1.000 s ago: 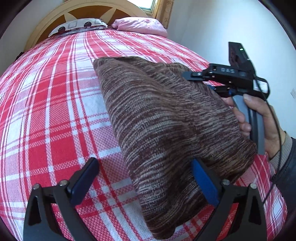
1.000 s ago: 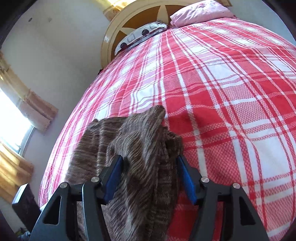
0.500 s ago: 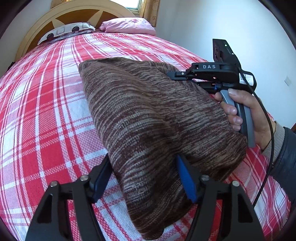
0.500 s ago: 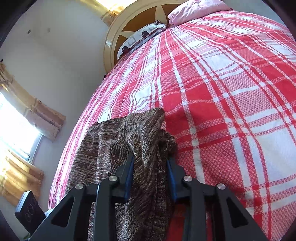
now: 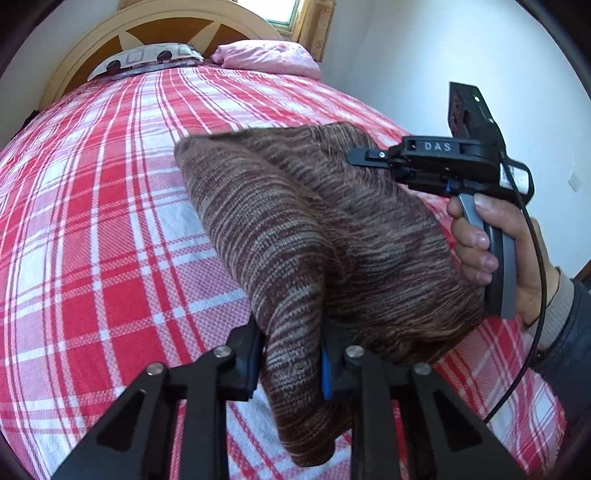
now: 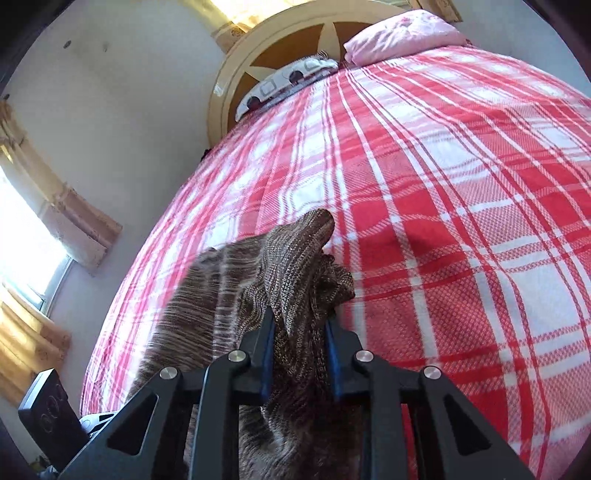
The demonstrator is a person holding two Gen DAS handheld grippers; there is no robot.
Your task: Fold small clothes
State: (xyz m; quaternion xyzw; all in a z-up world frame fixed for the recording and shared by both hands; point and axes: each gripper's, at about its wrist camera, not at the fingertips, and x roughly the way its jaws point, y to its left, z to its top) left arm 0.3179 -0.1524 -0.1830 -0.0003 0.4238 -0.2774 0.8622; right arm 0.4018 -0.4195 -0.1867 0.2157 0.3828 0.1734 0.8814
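A brown striped knit garment [image 5: 314, 236] is held up over the red and white plaid bed [image 5: 110, 221]. My left gripper [image 5: 291, 360] is shut on its near edge, cloth bunched between the blue pads. My right gripper [image 6: 300, 347] is shut on another edge of the same garment [image 6: 295, 266]. In the left wrist view the right gripper [image 5: 354, 158], held by a hand, grips the garment's far right side. The cloth hangs between both grippers, lifted off the bed.
A pink pillow [image 5: 266, 57] and a patterned pillow [image 5: 147, 59] lie by the round wooden headboard [image 5: 166, 26]. A white wall [image 5: 424, 55] runs along the bed's right side. Curtained windows [image 6: 33, 229] are on the left wall.
Both grippers have closed on the garment: left jaws went from wide open to pinched on its edge, right jaws tightened. The garment has lifted and bunched between them.
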